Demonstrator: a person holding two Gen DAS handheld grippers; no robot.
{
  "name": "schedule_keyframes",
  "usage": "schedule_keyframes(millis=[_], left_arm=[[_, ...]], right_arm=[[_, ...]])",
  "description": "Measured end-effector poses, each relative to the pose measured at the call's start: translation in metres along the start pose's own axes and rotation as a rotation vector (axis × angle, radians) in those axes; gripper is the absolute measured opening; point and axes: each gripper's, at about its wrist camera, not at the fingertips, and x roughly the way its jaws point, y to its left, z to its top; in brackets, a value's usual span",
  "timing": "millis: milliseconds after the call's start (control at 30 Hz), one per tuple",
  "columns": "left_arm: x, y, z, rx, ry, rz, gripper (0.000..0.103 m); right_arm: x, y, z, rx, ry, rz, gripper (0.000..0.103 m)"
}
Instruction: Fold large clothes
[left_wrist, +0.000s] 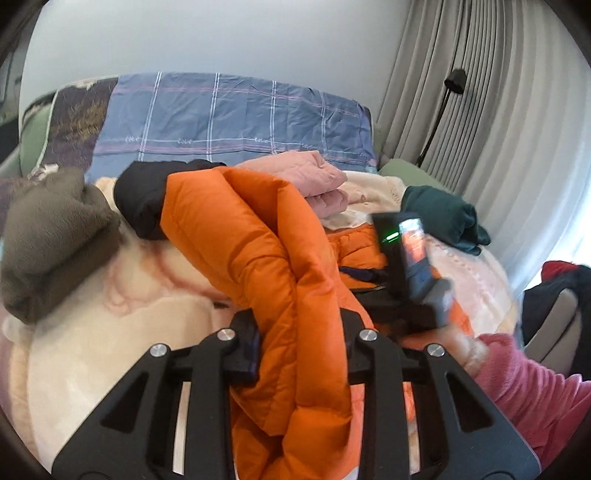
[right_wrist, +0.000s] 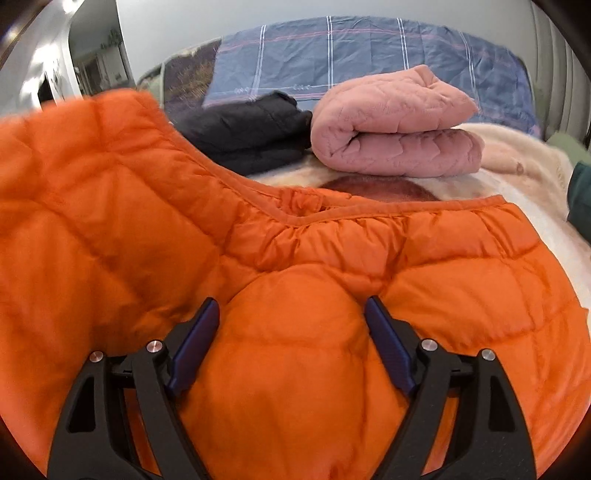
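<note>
One orange puffer jacket (left_wrist: 280, 280) on the bed, and both grippers are on it. The left gripper (left_wrist: 298, 345) is clenched on a thick fold of the orange fabric, lifting it clear of the cream blanket (left_wrist: 110, 332). The right gripper (right_wrist: 291, 325) stands spread wide, a puffed bulge of the jacket between its two blue pads (right_wrist: 195, 343), which lie against the fabric, so whether they actually pinch it I cannot tell. The rest of the jacket lies spread flat on the blanket, hem towards the far side. Counting the other clothes: one folded pink quilted piece (right_wrist: 395, 129), one folded black jacket (right_wrist: 251, 129) just beside it, one brown fleece (left_wrist: 51, 240) to the left, one dark green garment (left_wrist: 443, 214) to the right. That makes four set aside, one in hand. One blue checked pillow (left_wrist: 236, 114) stands behind. A pink sleeve (left_wrist: 528, 391) shows at the right. No containers here.
</note>
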Motion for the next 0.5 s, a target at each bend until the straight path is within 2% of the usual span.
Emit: schedule_keyframes(millis=[67,100,133,167,233,367,500], left_arm=[[-0.001,-0.005,0.002,0.015,0.004,0.020,0.028],[-0.001,-0.006,0.002,0.015,0.007,0.027,0.028],[0.001,-0.005,0.004,0.008,0.011,0.029,0.028],[0.002,-0.006,0.006,0.002,0.012,0.028,0.028],[0.003,-0.013,0.012,0.005,0.006,0.011,0.027],[0.008,-0.048,0.020,0.087,-0.001,-0.004,0.027],[0.029,-0.088,0.029,0.183,0.035,0.013,0.027]], right_arm=[[-0.031,-0.011,-0.003,0.037,-0.026,0.075,0.079],[-0.038,-0.013,-0.005,0.030,-0.016,0.072,0.068],[-0.041,-0.015,-0.007,0.021,0.009,0.063,0.051],[-0.037,-0.019,-0.011,0.040,0.060,0.101,0.045],[-0.020,-0.031,-0.017,0.105,0.113,0.156,0.042],[0.007,-0.039,-0.023,0.163,0.110,0.256,0.043],[0.005,-0.028,-0.026,0.109,0.083,0.214,0.043]])
